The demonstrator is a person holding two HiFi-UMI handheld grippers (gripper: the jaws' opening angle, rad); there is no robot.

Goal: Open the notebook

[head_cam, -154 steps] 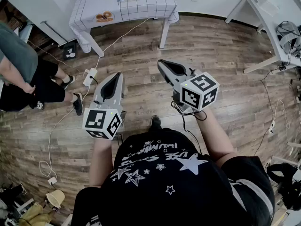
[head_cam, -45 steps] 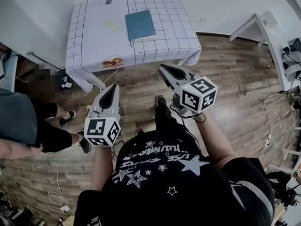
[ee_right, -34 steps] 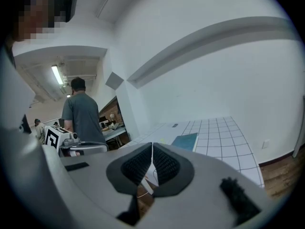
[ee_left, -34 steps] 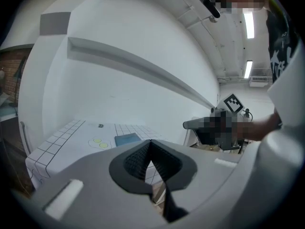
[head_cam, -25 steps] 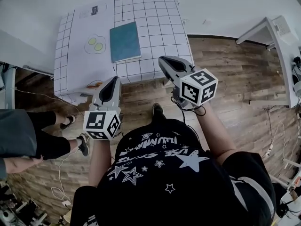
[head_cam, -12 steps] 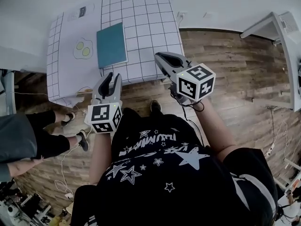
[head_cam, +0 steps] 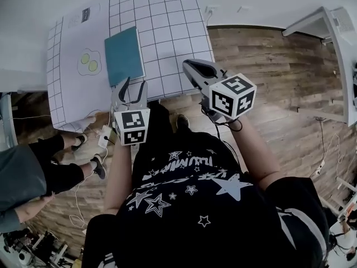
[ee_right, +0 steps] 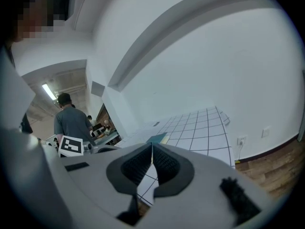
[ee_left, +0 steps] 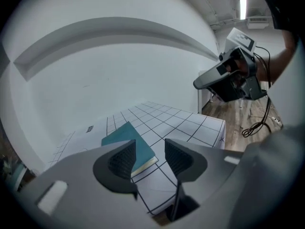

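notebook [head_cam: 124,56] lies on the table [head_cam: 173,27], just beyond the left gripper [head_cam: 133,84].

White room, wood underfoot

Plain white wall [head_cam: 33,15] up top, brown plank floor [head_cam: 279,77] running below it, 1 table in a grid-check cloth [head_cam: 167,21] against the wall, a white desk [head_cam: 340,43] off right, and a strip light [ee_left: 243,7] glowing on the ceiling.

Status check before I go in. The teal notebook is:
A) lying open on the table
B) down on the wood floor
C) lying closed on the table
C: the teal notebook lies flat with its cover shut on the gridded tablecloth; the left gripper view shows its page edges under the cover.
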